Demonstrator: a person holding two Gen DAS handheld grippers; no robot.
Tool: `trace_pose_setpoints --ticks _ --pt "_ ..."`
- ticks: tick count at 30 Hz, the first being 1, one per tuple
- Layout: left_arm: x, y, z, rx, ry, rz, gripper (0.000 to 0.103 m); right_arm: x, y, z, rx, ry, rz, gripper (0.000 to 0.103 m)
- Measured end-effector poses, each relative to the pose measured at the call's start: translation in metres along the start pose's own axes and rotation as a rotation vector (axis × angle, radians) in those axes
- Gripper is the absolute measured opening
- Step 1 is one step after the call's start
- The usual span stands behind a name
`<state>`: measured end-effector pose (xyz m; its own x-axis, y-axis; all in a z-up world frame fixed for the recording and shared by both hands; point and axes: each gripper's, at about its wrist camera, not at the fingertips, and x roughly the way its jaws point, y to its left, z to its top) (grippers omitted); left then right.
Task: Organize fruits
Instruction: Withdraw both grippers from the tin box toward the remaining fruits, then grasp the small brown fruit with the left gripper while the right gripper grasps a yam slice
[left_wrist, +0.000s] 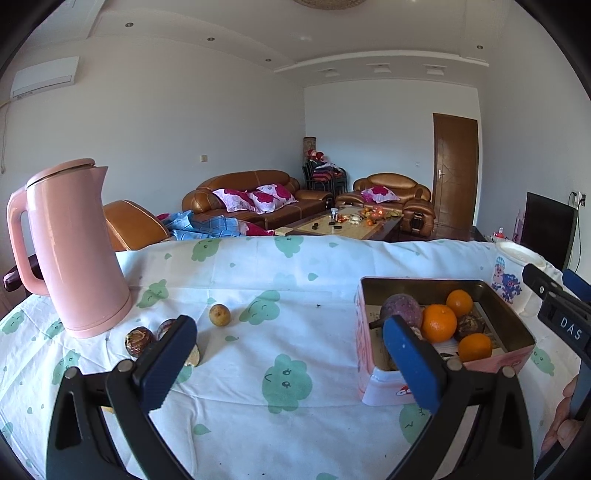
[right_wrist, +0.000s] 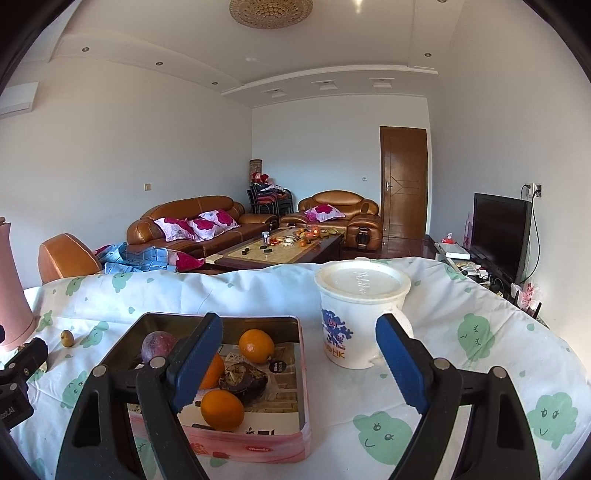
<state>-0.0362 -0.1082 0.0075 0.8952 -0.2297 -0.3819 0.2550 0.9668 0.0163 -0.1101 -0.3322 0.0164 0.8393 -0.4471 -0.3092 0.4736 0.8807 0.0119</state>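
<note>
light: bright, even daylight | shadows: soft | focus: sharp | edges: fisheye-bent, dark vignette

Living room with white walls and a stepped ceiling.
Brown leather sofas (right_wrist: 192, 225) flank a coffee table (right_wrist: 277, 251); wooden door (right_wrist: 403, 184), television (right_wrist: 502, 236), recessed ceiling lights (right_wrist: 159, 63).

Low in the frame, the right gripper (right_wrist: 299, 360) holds its blue-padded jaws wide apart with nothing between them. Behind its left finger sits a pink rectangular tin box (right_wrist: 303, 373) holding three round oranges (right_wrist: 256, 346), a purple passion fruit (right_wrist: 157, 345) and a dark wrinkled fruit (right_wrist: 243, 382). At centre right a white lidded plastic tub (right_wrist: 360, 310) stands upright on the white cloth with green cloud faces (right_wrist: 480, 332). At far left lies a small brownish fruit (right_wrist: 67, 338).
</note>
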Motion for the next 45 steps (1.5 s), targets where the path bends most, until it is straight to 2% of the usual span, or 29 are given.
trace_pose_setpoints --ticks 9,27,35,40,42,45 --pt "-0.004 0.026 -0.003 0.026 0.007 0.018 0.103 -0.003 0.039 -0.005 0.016 0.051 0.054 0.086" --pt "0.007 0.090 -0.007 0.021 0.074 0.042 0.103 -0.015 0.139 -0.012 -0.027 0.071 0.159 0.086" --pt "0.020 0.130 -0.010 -0.002 0.162 0.038 0.103 -0.014 0.177 -0.014 -0.044 0.104 0.208 0.086" --pt "0.034 0.166 -0.010 0.036 0.232 0.078 0.103 -0.011 0.199 -0.016 -0.044 0.127 0.242 0.086" --pt "0.040 0.186 -0.009 0.007 0.258 0.089 0.103 -0.008 0.207 -0.017 -0.038 0.146 0.257 0.086" --pt "0.045 0.221 -0.009 -0.110 0.298 0.061 0.103 -0.004 0.218 -0.019 -0.044 0.171 0.284 0.086"
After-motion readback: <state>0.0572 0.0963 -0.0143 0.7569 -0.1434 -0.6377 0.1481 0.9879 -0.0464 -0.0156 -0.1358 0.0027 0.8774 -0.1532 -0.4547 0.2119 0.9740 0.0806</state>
